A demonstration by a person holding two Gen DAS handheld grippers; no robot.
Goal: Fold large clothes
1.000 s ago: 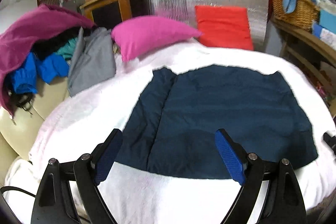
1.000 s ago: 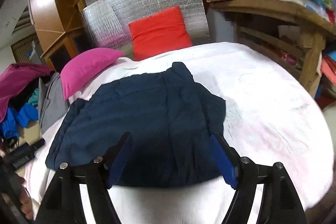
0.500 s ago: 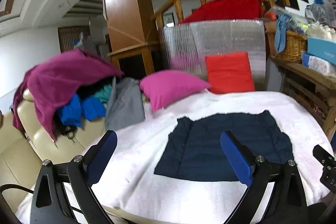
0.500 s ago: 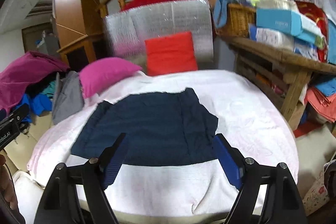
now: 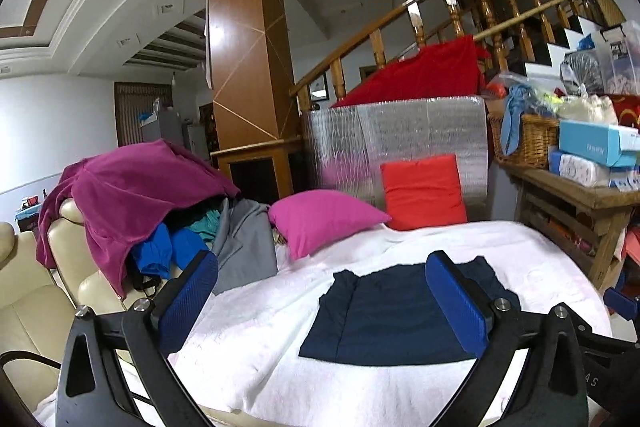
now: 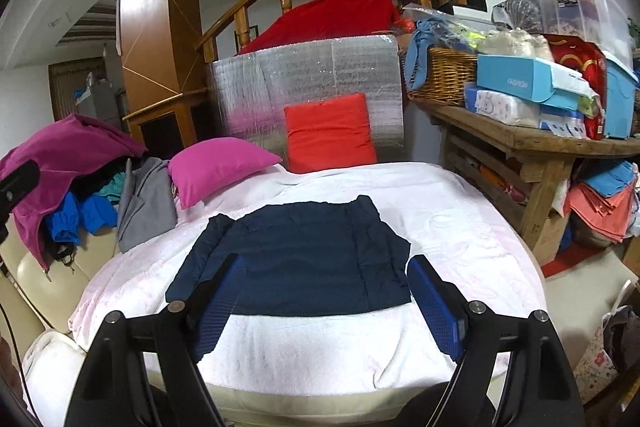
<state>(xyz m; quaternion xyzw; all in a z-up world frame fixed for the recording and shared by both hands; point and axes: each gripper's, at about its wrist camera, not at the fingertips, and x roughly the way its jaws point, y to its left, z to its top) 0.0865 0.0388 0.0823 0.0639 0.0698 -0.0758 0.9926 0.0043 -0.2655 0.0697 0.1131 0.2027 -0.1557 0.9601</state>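
The folded navy garment lies flat on the white blanket, near the pink pillow and the red pillow; the left gripper is opening wide with nothing between its jaws; the right gripper stands spread and holds nothing; the heap of clothes at the left is perhaps on a sofa.

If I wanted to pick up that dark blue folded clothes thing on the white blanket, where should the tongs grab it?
Probably the near corners of the dark blue garment. It lies flat on the white blanket, so nothing sticks up to pinch. Its near edge is straight and faces both tongs, so come in low from the near side, slide one finger under the edge at each corner, then pinch all the layers together.
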